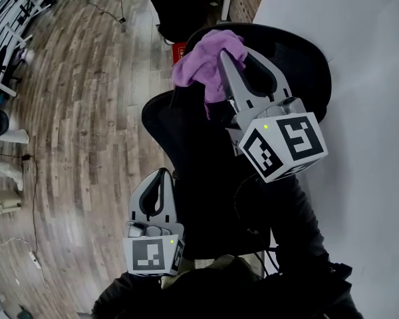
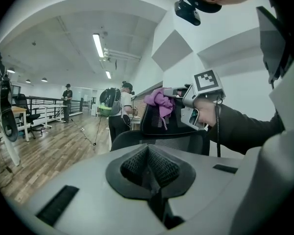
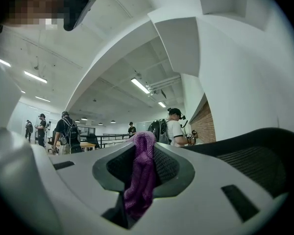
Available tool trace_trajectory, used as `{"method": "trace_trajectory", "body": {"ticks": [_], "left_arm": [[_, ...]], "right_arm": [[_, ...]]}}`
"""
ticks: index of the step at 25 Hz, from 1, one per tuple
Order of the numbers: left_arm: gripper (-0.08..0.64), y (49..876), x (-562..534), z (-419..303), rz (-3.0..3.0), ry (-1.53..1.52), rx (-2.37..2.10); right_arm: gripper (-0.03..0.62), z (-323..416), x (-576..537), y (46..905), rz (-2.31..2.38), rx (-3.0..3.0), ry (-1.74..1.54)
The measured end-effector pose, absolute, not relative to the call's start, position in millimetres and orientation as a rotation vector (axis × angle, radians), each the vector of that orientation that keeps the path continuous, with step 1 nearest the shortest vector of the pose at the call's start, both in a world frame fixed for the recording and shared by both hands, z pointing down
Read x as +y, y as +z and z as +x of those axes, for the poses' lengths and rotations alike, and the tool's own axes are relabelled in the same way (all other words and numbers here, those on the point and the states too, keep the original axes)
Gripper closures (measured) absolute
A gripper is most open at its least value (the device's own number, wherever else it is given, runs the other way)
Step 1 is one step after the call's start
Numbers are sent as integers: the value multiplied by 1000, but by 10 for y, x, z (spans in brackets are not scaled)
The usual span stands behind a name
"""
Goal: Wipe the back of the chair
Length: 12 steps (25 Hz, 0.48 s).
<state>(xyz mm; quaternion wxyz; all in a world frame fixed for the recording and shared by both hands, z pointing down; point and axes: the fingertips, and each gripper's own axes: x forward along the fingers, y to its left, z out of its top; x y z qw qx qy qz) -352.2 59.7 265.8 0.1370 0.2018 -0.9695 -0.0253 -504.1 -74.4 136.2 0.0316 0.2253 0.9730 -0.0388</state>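
A black mesh office chair stands by the white wall; its curved back (image 1: 299,58) is at the top of the head view, its seat (image 1: 186,151) below. My right gripper (image 1: 234,60) is shut on a purple cloth (image 1: 206,62), which is bunched against the top edge of the chair back. In the right gripper view the cloth (image 3: 141,175) hangs between the shut jaws, with the chair back (image 3: 250,155) at the right. My left gripper (image 1: 161,178) is shut and holds nothing, hovering over the seat's left edge. From it I see the chair back (image 2: 154,124) and the cloth (image 2: 159,101).
A white wall (image 1: 359,78) runs along the chair's right side. Wooden floor (image 1: 86,111) spreads to the left, with cables and white furniture legs at its far left edge. A red object (image 1: 178,50) sits behind the chair. Several people (image 2: 118,109) stand in the background.
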Motion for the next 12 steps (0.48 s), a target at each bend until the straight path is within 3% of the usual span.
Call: {"method": "trace_trajectory", "body": {"ticks": [12], "left_arm": [[554,2654,154,-3460,650,-26,-2779]], "right_arm": [[503,-5100,-1661,1347,446,3033,-165]]}}
